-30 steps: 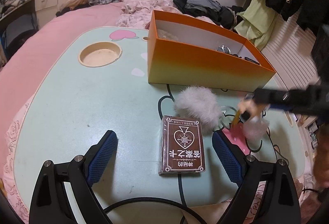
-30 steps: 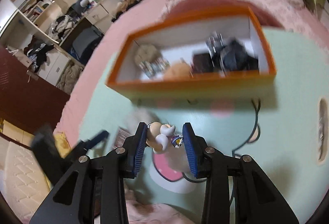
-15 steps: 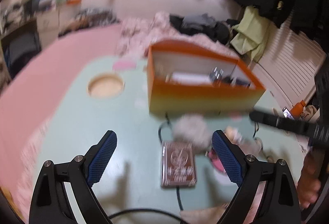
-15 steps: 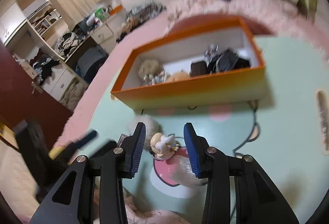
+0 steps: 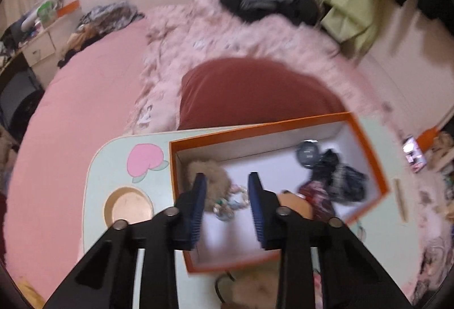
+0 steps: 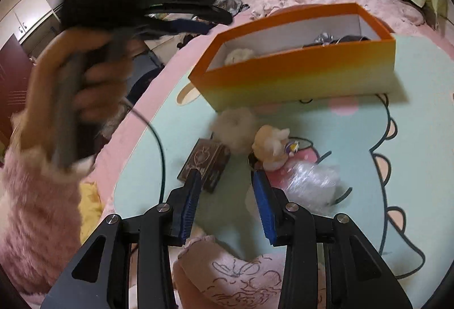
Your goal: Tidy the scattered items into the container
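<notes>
The orange box (image 6: 298,76) stands on the mint table (image 6: 411,138); it also shows from above in the left wrist view (image 5: 369,144), with a furry ball (image 5: 215,175), a dark round item (image 5: 308,153) and dark clothes (image 5: 343,181) inside. My left gripper (image 5: 225,181) hovers over the box, jaws partly apart and empty. My right gripper (image 6: 225,175) is open and empty, low over the table. Beyond it lie a brown card box (image 6: 205,161), a white pompom (image 6: 235,128), a small cream figurine (image 6: 271,144) and a clear plastic wrapper (image 6: 312,184).
A round cup recess (image 5: 129,206) sits in the table's left corner. A black cable (image 6: 159,144) runs over the table. A pink bed (image 5: 93,87) with clothes surrounds the table. The hand holding my left gripper (image 6: 93,76) is raised at left.
My left gripper rose and swung over the box, its jaws narrowing. My right gripper let go of the figurine and pulled back; the figurine now lies on the table.
</notes>
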Demonstrator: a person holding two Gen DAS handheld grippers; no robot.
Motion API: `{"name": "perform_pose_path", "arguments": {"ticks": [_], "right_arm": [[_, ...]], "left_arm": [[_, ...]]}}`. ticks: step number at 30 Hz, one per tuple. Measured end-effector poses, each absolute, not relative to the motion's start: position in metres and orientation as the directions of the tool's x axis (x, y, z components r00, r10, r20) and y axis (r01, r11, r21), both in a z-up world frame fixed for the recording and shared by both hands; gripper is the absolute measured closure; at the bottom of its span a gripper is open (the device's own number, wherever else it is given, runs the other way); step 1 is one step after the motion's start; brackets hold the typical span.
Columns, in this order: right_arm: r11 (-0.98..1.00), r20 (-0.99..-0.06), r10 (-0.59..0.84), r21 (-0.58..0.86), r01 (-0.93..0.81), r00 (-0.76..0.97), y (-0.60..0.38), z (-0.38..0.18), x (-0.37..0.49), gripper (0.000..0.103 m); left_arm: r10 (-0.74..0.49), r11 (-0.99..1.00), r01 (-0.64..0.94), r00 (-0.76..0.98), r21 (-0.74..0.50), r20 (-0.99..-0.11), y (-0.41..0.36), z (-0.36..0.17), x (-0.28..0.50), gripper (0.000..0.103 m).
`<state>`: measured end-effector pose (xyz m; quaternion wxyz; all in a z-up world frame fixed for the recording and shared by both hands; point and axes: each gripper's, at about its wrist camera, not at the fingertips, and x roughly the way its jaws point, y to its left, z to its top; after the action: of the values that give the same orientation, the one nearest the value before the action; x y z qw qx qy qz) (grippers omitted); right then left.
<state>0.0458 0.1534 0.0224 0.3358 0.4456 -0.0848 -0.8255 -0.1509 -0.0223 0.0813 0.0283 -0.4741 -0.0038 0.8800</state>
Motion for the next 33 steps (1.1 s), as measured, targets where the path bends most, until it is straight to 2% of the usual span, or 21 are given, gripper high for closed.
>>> {"name": "perform_pose_path", "arguments": {"ticks": [6, 12, 13, 14, 15, 16, 17, 18, 20, 22, 23, 27, 33], "right_arm": [[-0.75, -0.661, -0.651, 0.481, 0.454, -0.373, 0.167, 0.018, 0.043, 0.063], [-0.739, -0.651, -0.667, 0.515, 0.436, -0.362, 0.175, 0.015, 0.04, 0.063], [-0.736, -0.65, -0.67, 0.519, 0.434, -0.359, 0.176, 0.015, 0.04, 0.063], [-0.735, -0.649, -0.672, 0.522, 0.434, -0.357, 0.175, 0.015, 0.04, 0.063], [-0.734, -0.649, -0.673, 0.525, 0.432, -0.354, 0.174, 0.015, 0.04, 0.063], [-0.734, -0.652, -0.672, 0.526, 0.43, -0.351, 0.174, 0.014, 0.039, 0.063], [-0.734, -0.653, -0.672, 0.525, 0.43, -0.349, 0.173, 0.015, 0.039, 0.063], [-0.734, -0.654, -0.672, 0.525, 0.431, -0.348, 0.173, 0.015, 0.039, 0.063], [-0.734, -0.653, -0.672, 0.525, 0.431, -0.349, 0.173, 0.015, 0.039, 0.063], [-0.734, -0.652, -0.673, 0.527, 0.429, -0.349, 0.173, 0.015, 0.039, 0.063], [-0.734, -0.652, -0.673, 0.528, 0.427, -0.349, 0.173, 0.015, 0.039, 0.063], [-0.73, -0.649, -0.677, 0.537, 0.422, -0.346, 0.174, 0.016, 0.038, 0.063], [-0.731, -0.649, -0.677, 0.534, 0.424, -0.348, 0.179, 0.016, 0.039, 0.063]], "left_arm": [[-0.052, -0.998, -0.008, -0.484, 0.064, -0.874, -0.014, 0.051, -0.174, 0.08], [-0.107, -0.993, 0.003, -0.463, 0.119, -0.88, -0.006, 0.039, -0.178, 0.079], [-0.12, -0.991, 0.002, -0.464, 0.135, -0.878, -0.006, 0.038, -0.179, 0.068], [-0.139, -0.987, -0.002, -0.466, 0.158, -0.874, -0.004, 0.036, -0.18, 0.062], [-0.145, -0.986, -0.011, -0.464, 0.169, -0.874, -0.002, 0.034, -0.18, 0.045], [-0.152, -0.983, -0.02, -0.459, 0.181, -0.875, 0.0, 0.031, -0.181, 0.033], [-0.164, -0.98, -0.025, -0.447, 0.196, -0.879, 0.002, 0.027, -0.183, 0.032], [-0.178, -0.977, -0.026, -0.436, 0.21, -0.882, 0.004, 0.023, -0.184, 0.032], [-0.212, -0.969, -0.021, -0.445, 0.247, -0.87, 0.006, 0.02, -0.185, 0.045], [-0.216, -0.97, -0.004, -0.449, 0.244, -0.867, 0.004, 0.022, -0.185, 0.069], [-0.225, -0.968, 0.001, -0.449, 0.251, -0.865, 0.002, 0.023, -0.185, 0.075], [-0.088, -0.993, -0.037, -0.432, 0.115, -0.898, -0.006, 0.03, -0.182, 0.075], [0.055, -0.998, -0.055, -0.482, -0.033, -0.874, -0.018, 0.058, -0.164, 0.075]]}}
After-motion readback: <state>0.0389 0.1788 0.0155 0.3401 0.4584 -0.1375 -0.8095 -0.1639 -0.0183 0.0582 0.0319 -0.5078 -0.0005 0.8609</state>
